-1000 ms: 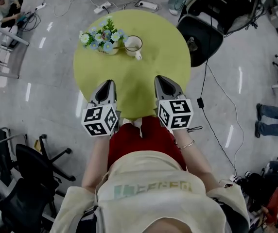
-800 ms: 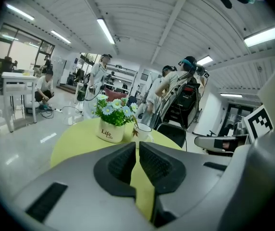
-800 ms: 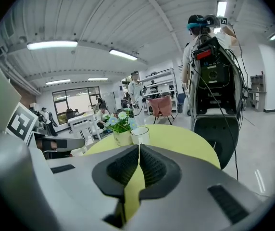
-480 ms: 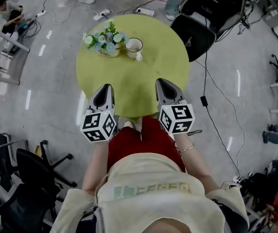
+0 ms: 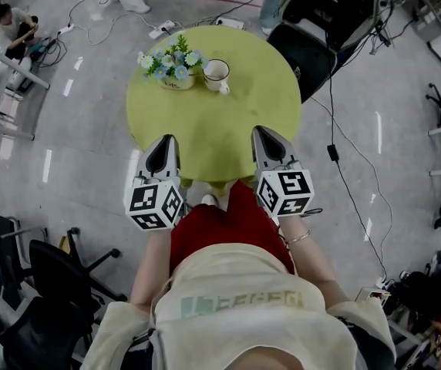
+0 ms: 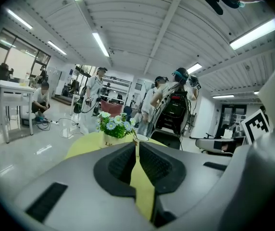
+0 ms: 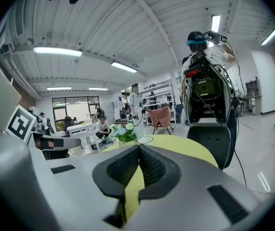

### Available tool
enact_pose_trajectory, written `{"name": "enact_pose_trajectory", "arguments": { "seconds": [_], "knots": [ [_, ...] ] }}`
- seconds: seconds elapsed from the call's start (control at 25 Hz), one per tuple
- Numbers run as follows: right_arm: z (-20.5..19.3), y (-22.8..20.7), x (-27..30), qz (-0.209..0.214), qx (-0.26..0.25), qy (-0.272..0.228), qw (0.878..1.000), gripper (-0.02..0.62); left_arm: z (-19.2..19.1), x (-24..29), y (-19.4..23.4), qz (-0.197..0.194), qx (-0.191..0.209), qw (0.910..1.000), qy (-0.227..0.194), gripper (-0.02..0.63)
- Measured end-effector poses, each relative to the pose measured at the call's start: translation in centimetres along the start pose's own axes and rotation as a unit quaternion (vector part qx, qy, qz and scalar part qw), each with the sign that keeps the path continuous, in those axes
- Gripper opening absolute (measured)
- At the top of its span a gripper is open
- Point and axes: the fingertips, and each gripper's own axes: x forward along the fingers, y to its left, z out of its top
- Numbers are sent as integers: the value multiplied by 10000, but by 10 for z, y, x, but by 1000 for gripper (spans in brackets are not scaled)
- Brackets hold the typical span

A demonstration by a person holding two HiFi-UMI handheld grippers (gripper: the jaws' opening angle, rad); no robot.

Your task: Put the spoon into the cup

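Note:
A white cup [image 5: 216,72] stands at the far side of the round yellow-green table [image 5: 236,114], with its handle toward me. It also shows as a small rim in the left gripper view, cup [image 6: 141,138], and in the right gripper view, cup [image 7: 145,139]. I cannot make out a spoon in any view. My left gripper [image 5: 167,139] and right gripper [image 5: 261,132] hover side by side over the table's near edge, well short of the cup. Both are shut with nothing in them: left gripper [image 6: 137,145], right gripper [image 7: 138,147].
A pot of blue and white flowers [image 5: 170,62] stands just left of the cup. A black chair [image 5: 313,48] is close to the table's back right. Cables and power strips [image 5: 163,28] lie on the floor behind. Office chairs [image 5: 43,276] stand at lower left.
The head view has shifted slightly, so the table sits a little more to the right. Both grippers stay shut near the table's front edge; the left one is a little lower in view.

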Motion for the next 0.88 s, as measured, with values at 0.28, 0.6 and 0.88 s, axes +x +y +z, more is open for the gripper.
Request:
{"name": "enact_pose_trajectory", "arguments": {
  "seconds": [0.28, 0.6, 0.88],
  "knots": [
    [7, 8, -9, 45, 201, -283, 9994, 35, 4, -17, 2, -45, 45, 9999, -84, 40],
    [17, 13, -10, 33, 168, -414, 9990, 35, 15, -28, 3, -95, 61, 9997, -224, 40],
    [20, 14, -5, 28, 183, -504, 9986, 35, 23, -22, 11, -103, 111, 9994, -298, 40]
  ]
}}
